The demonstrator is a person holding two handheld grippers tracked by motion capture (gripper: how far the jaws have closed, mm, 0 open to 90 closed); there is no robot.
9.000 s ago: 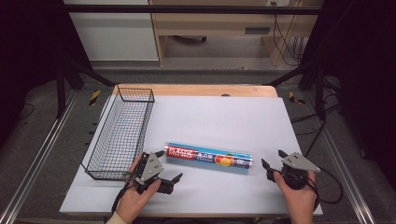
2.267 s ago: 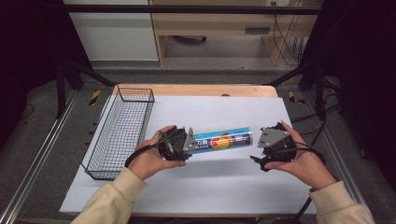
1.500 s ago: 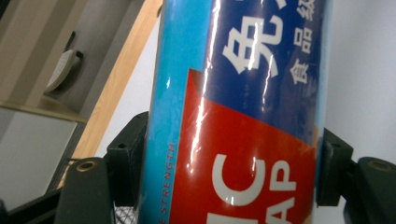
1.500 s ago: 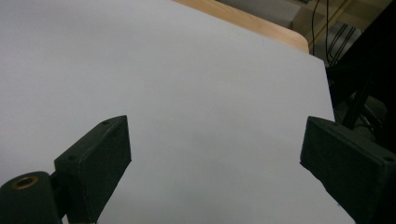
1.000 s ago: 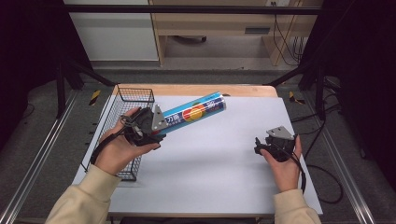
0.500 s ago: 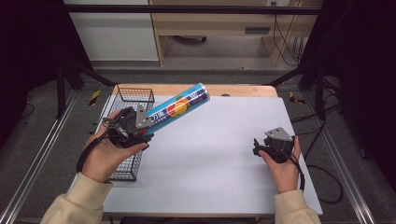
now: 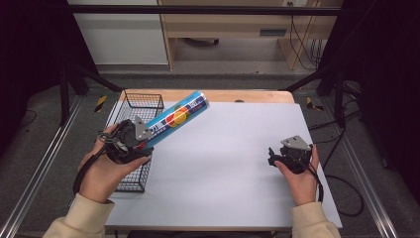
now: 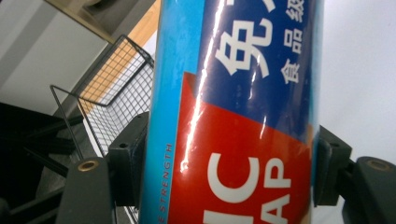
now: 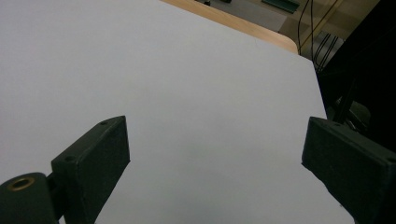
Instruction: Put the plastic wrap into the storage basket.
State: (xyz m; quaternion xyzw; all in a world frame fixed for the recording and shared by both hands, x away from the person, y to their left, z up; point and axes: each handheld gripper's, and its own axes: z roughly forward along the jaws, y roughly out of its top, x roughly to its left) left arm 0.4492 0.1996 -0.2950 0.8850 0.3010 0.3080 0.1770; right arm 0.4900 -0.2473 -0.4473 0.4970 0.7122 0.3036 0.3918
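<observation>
A long blue box of cling wrap [image 7: 176, 119] with a red and yellow label is held in the air, slanting up to the right over the near end of the wire basket [image 7: 130, 171]. My left gripper [image 7: 142, 140] is shut on its lower end. In the left gripper view the box [image 8: 233, 116] stands between both black pads [image 8: 133, 158], which press on its sides. My right gripper [image 7: 271, 157] rests low over the white sheet at the right, open, with nothing between its pads [image 9: 95, 161].
The black wire basket lies along the left edge of the white sheet [image 7: 233, 163] that covers the table. A strip of bare wooden table [image 7: 233, 96] runs along the far side. Metal rails [image 7: 39, 163] flank the table.
My left gripper has carried the box leftward, from above the sheet to above the basket. The right gripper has stayed in place, open.
</observation>
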